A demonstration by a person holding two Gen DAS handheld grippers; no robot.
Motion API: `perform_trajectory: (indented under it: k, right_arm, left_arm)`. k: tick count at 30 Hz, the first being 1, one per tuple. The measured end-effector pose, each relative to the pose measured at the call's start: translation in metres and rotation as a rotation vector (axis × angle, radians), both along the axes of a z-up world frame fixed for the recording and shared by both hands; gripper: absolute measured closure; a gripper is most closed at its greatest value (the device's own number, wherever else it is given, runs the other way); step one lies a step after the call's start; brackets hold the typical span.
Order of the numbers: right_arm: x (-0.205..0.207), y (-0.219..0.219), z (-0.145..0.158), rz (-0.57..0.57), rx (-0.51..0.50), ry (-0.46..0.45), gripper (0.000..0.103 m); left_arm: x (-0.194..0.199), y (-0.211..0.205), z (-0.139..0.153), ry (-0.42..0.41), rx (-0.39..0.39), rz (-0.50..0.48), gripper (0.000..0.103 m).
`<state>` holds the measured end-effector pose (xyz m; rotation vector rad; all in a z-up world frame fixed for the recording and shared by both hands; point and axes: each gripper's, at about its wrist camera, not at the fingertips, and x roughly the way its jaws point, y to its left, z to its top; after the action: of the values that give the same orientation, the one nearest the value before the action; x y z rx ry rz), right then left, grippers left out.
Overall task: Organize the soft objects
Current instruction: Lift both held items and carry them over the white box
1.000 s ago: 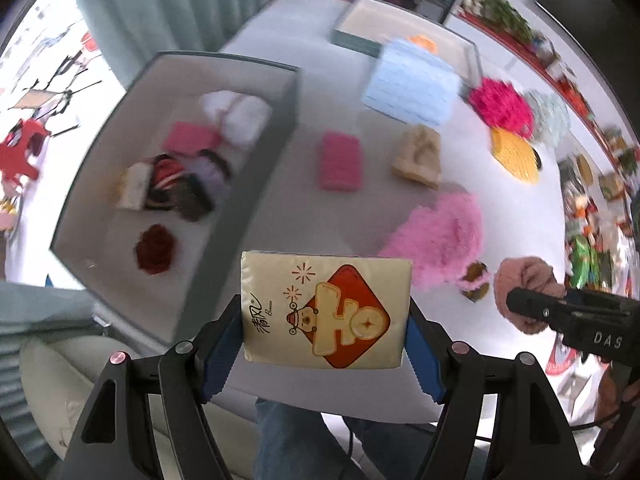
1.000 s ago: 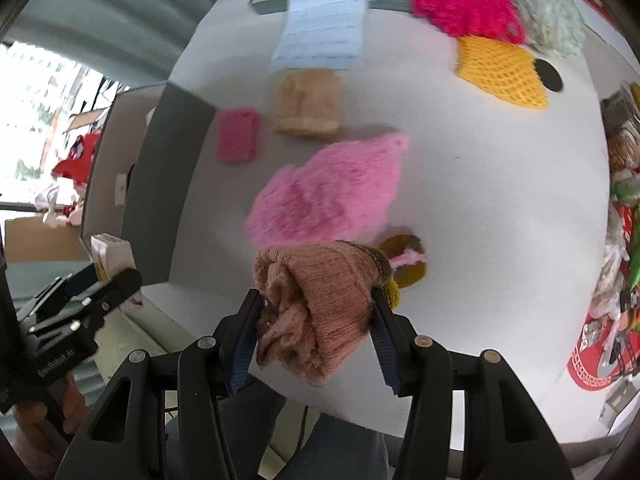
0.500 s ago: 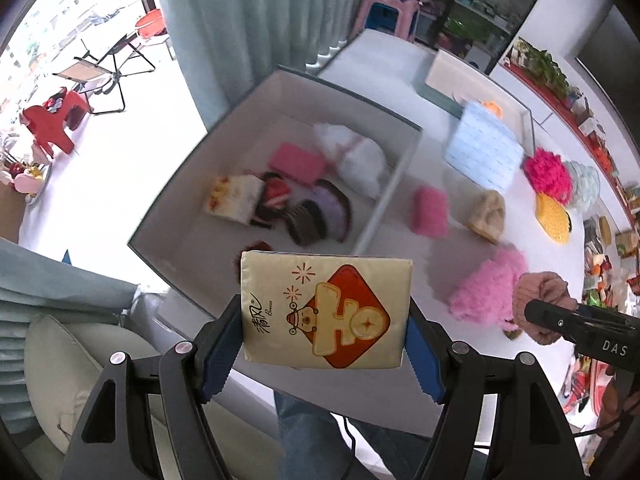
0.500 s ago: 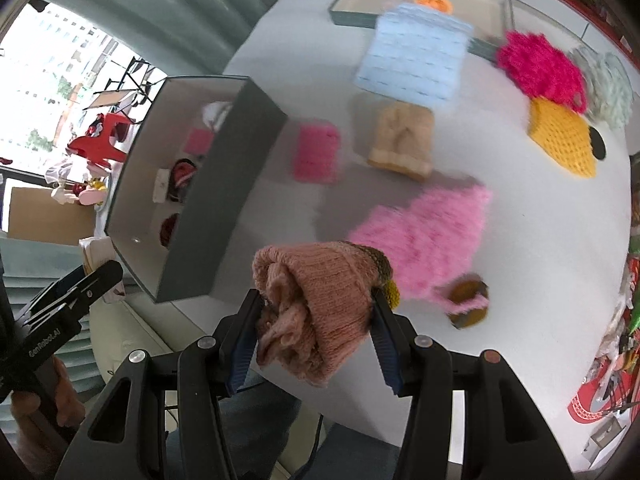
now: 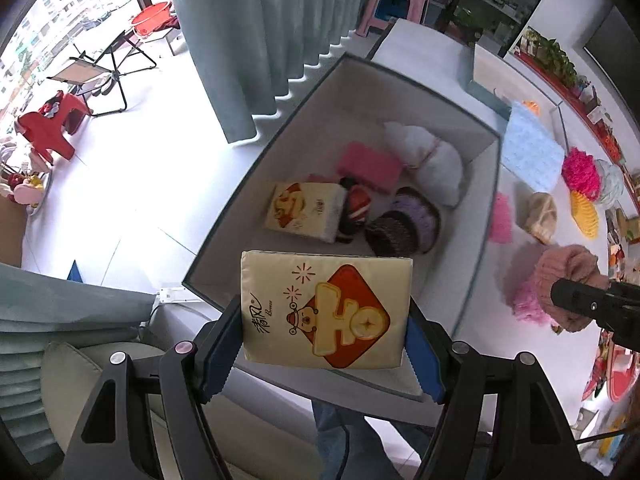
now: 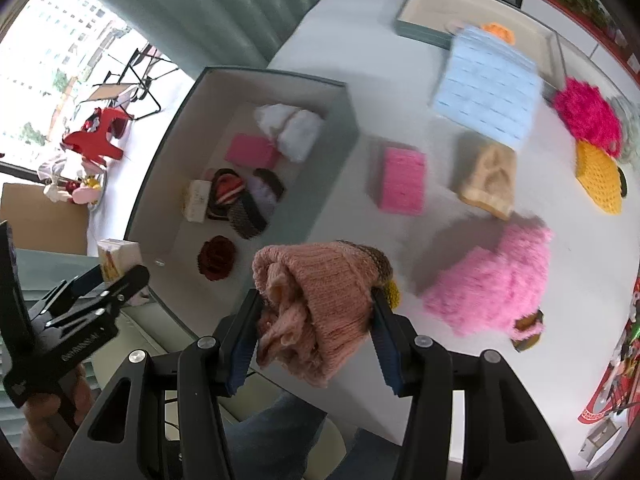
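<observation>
My left gripper [image 5: 324, 350] is shut on a cream tissue pack [image 5: 326, 312] with a red diamond print, held above the near end of the grey box [image 5: 486, 216]. It also shows in the right wrist view [image 6: 120, 276]. My right gripper [image 6: 314, 334] is shut on a salmon knit hat [image 6: 316, 304], held over the table just right of the box [image 6: 336, 168]; it shows in the left wrist view [image 5: 568, 284]. Inside the box lie a second tissue pack [image 5: 304, 210], a pink sponge [image 5: 370, 166], a white bundle [image 5: 424, 158] and dark knit pieces [image 5: 404, 226].
On the white table [image 6: 348, 12] lie a pink sponge [image 6: 402, 180], a beige hat [image 6: 490, 176], a fluffy pink hat [image 6: 492, 280], a blue cloth [image 6: 490, 84], magenta [image 6: 586, 114] and yellow [image 6: 600, 178] knits. A shallow tray [image 6: 420, 32] stands at the far end.
Both grippers have moved left with their loads. The left one now hangs over the box's near end; the box interior has come fully into both views.
</observation>
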<state>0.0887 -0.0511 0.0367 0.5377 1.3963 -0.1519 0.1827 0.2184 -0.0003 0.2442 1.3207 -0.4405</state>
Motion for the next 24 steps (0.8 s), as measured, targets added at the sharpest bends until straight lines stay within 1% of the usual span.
perform_trajectory:
  k: [4, 7, 11, 16, 20, 24]
  right_arm:
    - [0.022, 0.023, -0.003, 0.036, -0.006, 0.015, 0.047]
    - [0.036, 0.039, -0.005, 0.065, -0.008, 0.028, 0.047]
    - [0.051, 0.058, -0.008, 0.100, -0.013, 0.035, 0.047]
    - [0.063, 0.075, -0.013, 0.128, -0.008, 0.045, 0.047]
    - [0.070, 0.086, -0.016, 0.152, -0.008, 0.052, 0.047]
    - [0.074, 0.092, -0.021, 0.160, -0.008, 0.067, 0.047]
  left_arm:
    - [0.010, 0.009, -0.010, 0.015, 0.002, 0.006, 0.028]
    - [0.017, 0.015, -0.017, 0.013, 0.020, 0.003, 0.028]
    - [0.024, 0.020, -0.024, 0.016, 0.026, 0.005, 0.028]
    - [0.029, 0.019, -0.031, 0.021, 0.035, -0.008, 0.028]
    - [0.032, 0.017, -0.032, -0.002, 0.050, -0.036, 0.028]
    - [0.035, 0.017, -0.033, -0.001, 0.050, -0.042, 0.028]
